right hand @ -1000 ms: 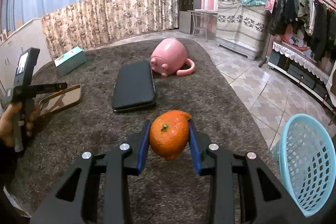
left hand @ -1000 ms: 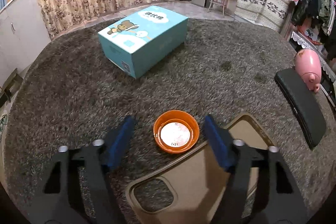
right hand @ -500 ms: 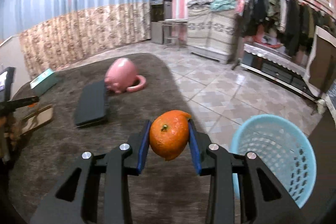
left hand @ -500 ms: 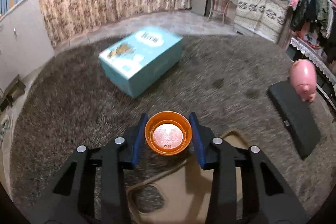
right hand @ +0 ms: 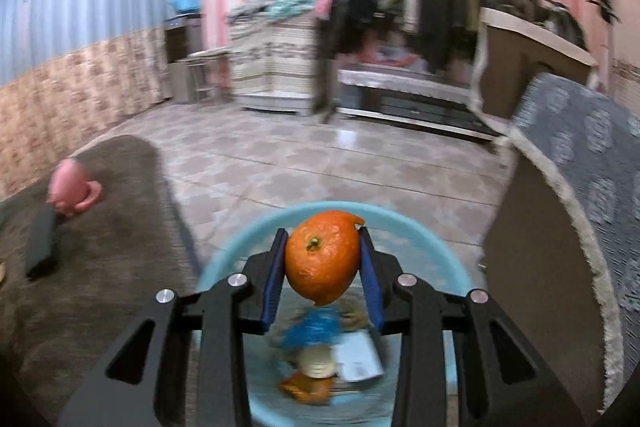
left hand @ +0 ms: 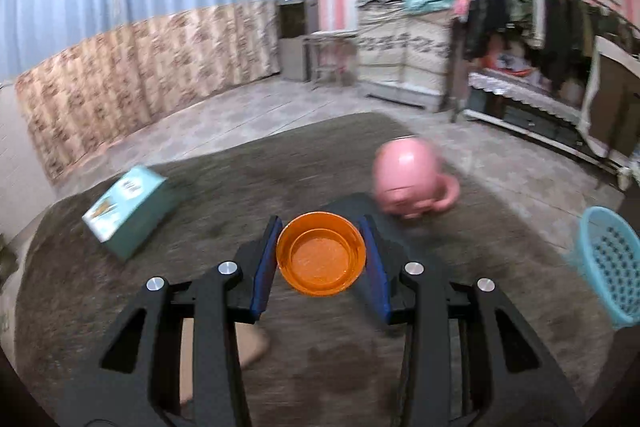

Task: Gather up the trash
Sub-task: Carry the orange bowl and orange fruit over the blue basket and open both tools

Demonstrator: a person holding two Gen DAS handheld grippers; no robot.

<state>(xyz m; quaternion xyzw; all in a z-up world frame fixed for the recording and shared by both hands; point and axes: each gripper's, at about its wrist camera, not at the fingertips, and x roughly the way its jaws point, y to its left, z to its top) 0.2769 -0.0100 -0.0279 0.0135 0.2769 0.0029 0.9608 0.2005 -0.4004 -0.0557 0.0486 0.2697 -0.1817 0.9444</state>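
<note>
Drop-off step, pretty much: the orange peel [right hand: 322, 262], a hollowed shell with a torn edge, is held pinched in the right gripper [right hand: 322, 269] jaws right above the blue basket [right hand: 224, 267], so only letting go is needed, while an orange cap [left hand: 321, 253] is clamped in the left gripper [left hand: 321, 259] well short of that basket.

Left gripper [left hand: 321, 259]: small round lid [left hand: 321, 253] sits between the pads, clear of the rug [left hand: 224, 187]. Ahead-left on the rug: box [left hand: 130, 211]. Ahead-right: piggy bank [left hand: 408, 183], with the flat case [left hand: 352, 205] just before it, directly behind the lid. Basket [left hand: 610, 265] far right, off the rug edge, on the floor.

Right gripper [right hand: 322, 265]: orange peel [right hand: 323, 261] between the pads, basket [right hand: 240, 259] directly below and ahead. Inside the basket: a wrapper [right hand: 312, 331], a paper scrap [right hand: 358, 359], other bits I can't identify. Piggy bank [right hand: 70, 187] and flat case [right hand: 40, 243] far left on the rug [right hand: 100, 247]. Tiled floor [right hand: 320, 163] ahead.
</note>
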